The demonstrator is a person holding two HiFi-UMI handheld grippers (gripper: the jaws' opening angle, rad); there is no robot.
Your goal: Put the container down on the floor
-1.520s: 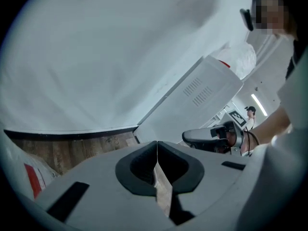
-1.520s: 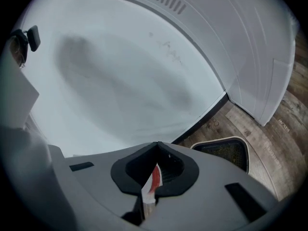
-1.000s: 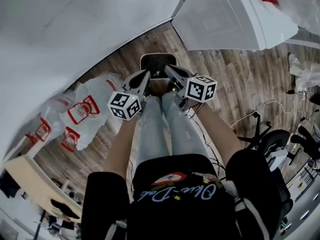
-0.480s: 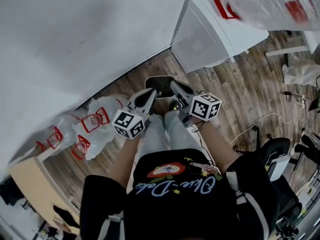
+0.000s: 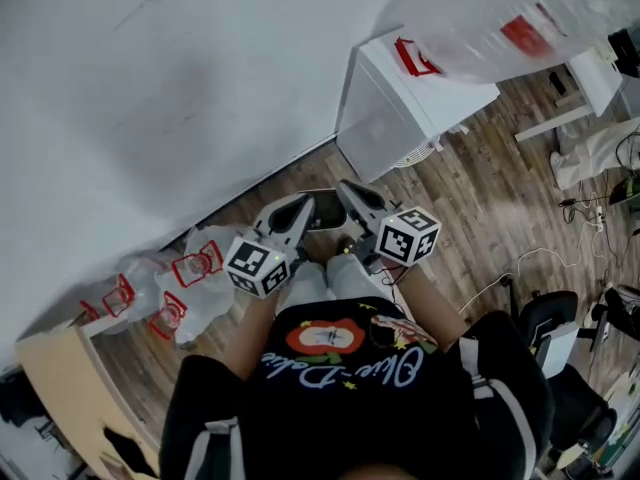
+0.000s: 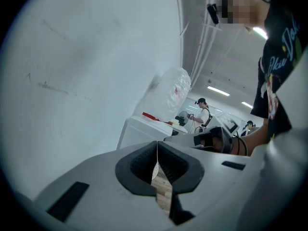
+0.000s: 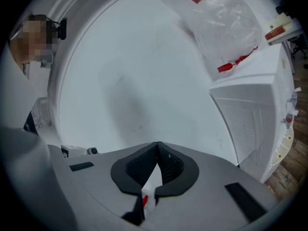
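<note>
A dark container with a pale rim (image 5: 322,212) rests on the wooden floor near the wall, just beyond the person's knees. Both grippers partly cover it in the head view. My left gripper (image 5: 301,205) hangs over its left side and my right gripper (image 5: 346,189) over its right side. On each, the jaws are pressed together with nothing between them. The left gripper view shows its shut jaws (image 6: 157,147) against the wall and a white cabinet. In the right gripper view the shut jaws (image 7: 157,147) point at the wall. Neither gripper view shows the container.
A white cabinet (image 5: 400,103) stands to the right, with a clear plastic bag (image 5: 500,23) on top. Plastic bags with red print (image 5: 185,278) lie on the floor at the left. Cables (image 5: 525,263) and an office chair (image 5: 560,318) are at the right. The white wall (image 5: 150,88) is ahead.
The head view has pulled up and back, so the grippers and container sit lower in frame and look smaller. More of the cabinet shows. Both grippers remain shut and empty.
</note>
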